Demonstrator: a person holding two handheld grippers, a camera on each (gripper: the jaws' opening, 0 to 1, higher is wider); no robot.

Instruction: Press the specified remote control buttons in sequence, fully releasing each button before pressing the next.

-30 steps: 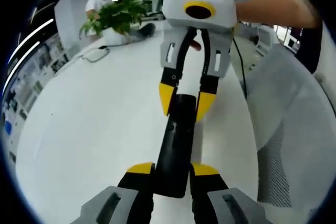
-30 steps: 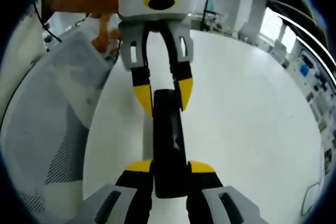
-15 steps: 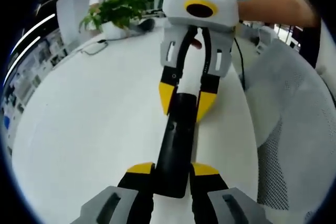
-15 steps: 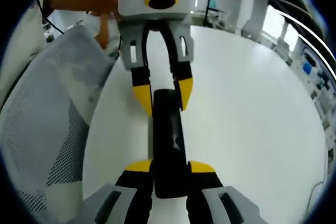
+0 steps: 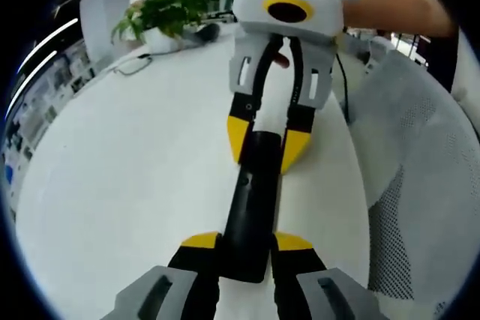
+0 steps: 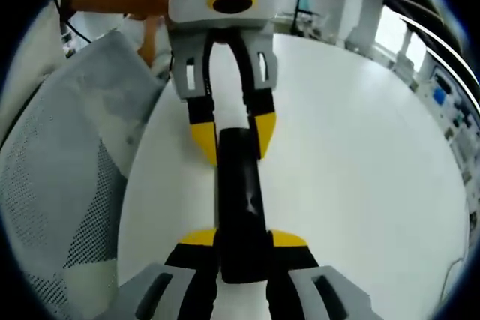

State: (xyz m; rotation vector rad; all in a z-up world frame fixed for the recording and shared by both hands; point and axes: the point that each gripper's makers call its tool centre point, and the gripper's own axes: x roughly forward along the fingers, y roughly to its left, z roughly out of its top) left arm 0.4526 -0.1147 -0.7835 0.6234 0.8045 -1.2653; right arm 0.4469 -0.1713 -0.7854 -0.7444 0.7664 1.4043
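Observation:
A long black remote control (image 5: pixel 251 200) hangs above the white table (image 5: pixel 135 170), held at both ends. In the left gripper view my left gripper (image 5: pixel 247 243) is shut on its near end, and the right gripper (image 5: pixel 265 144) reaches in from the top, shut on its far end. The right gripper view mirrors this: my right gripper (image 6: pixel 244 239) clamps the near end of the remote (image 6: pixel 238 200), while the left gripper (image 6: pixel 232 134) clamps the far end. The buttons are too dark to make out.
A grey mesh chair (image 5: pixel 420 185) (image 6: pixel 67 185) stands beside the table. A potted plant (image 5: pixel 161 16) and a thin cable (image 5: pixel 135 65) sit at the far edge, with a person behind them. A hand (image 5: pixel 390 13) holds the right gripper.
Both views have drifted slightly with the hands. The remote stays clamped between both grippers in the same way.

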